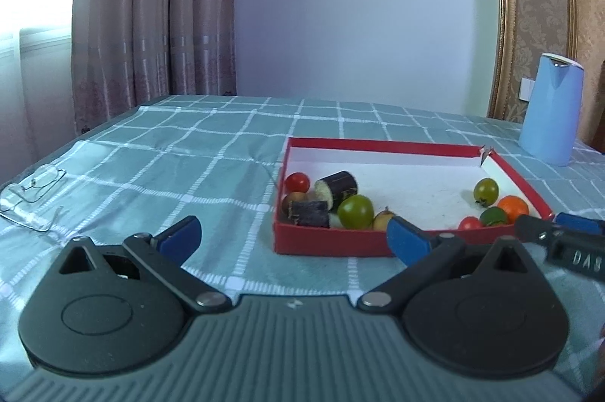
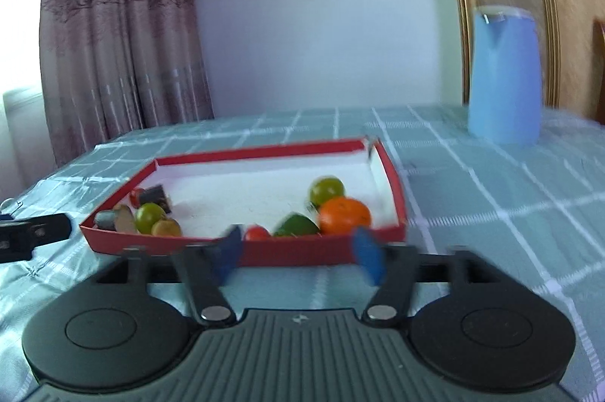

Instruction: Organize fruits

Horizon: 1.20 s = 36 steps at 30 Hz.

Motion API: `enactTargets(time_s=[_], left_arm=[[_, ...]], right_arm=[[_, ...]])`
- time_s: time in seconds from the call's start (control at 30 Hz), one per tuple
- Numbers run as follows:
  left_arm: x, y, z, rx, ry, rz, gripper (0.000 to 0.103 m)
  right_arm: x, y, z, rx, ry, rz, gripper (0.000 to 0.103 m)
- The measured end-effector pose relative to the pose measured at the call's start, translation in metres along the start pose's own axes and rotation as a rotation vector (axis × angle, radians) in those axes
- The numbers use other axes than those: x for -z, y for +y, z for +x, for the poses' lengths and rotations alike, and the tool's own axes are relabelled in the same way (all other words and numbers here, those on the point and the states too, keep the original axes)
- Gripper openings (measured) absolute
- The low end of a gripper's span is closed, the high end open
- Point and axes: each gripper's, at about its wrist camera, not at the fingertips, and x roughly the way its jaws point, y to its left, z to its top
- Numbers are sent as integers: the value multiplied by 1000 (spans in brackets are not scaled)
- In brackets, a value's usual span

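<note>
A red box (image 1: 332, 243) with a white floor sits on the checked tablecloth. At its left lie a red tomato (image 1: 297, 182), two dark eggplant pieces (image 1: 337, 187), a green tomato (image 1: 355, 211) and a yellowish fruit (image 1: 382, 220). At its right lie a green tomato (image 1: 486, 190), an orange (image 1: 513, 207), a green lime (image 1: 493, 216) and a red tomato (image 1: 470, 223). My left gripper (image 1: 293, 239) is open and empty, in front of the box. My right gripper (image 2: 298, 252) is open and empty at the box's near wall (image 2: 302, 252), before the orange (image 2: 345, 215) and lime (image 2: 297, 225).
A light blue kettle (image 1: 551, 109) stands at the back right, also in the right wrist view (image 2: 504, 73). Spectacles (image 1: 32, 192) lie at the table's left edge. Curtains and a gold-framed panel stand behind the table.
</note>
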Motion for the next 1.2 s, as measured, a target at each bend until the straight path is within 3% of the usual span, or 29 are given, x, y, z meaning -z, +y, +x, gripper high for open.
enactTargets(time_s=[0.07,0.33,1.2], left_arm=[[-2,-2,5,-3,-1,-6,103],[-5,-3,19,-40,18,-19,103],[-5,-19,30,-36,46,35,103]], right_arm=[[-1,8,-3,6,-35,-18,77],[-2,16,7,3,-6,-6,77],[0,14,6,-21,-18,23,77]])
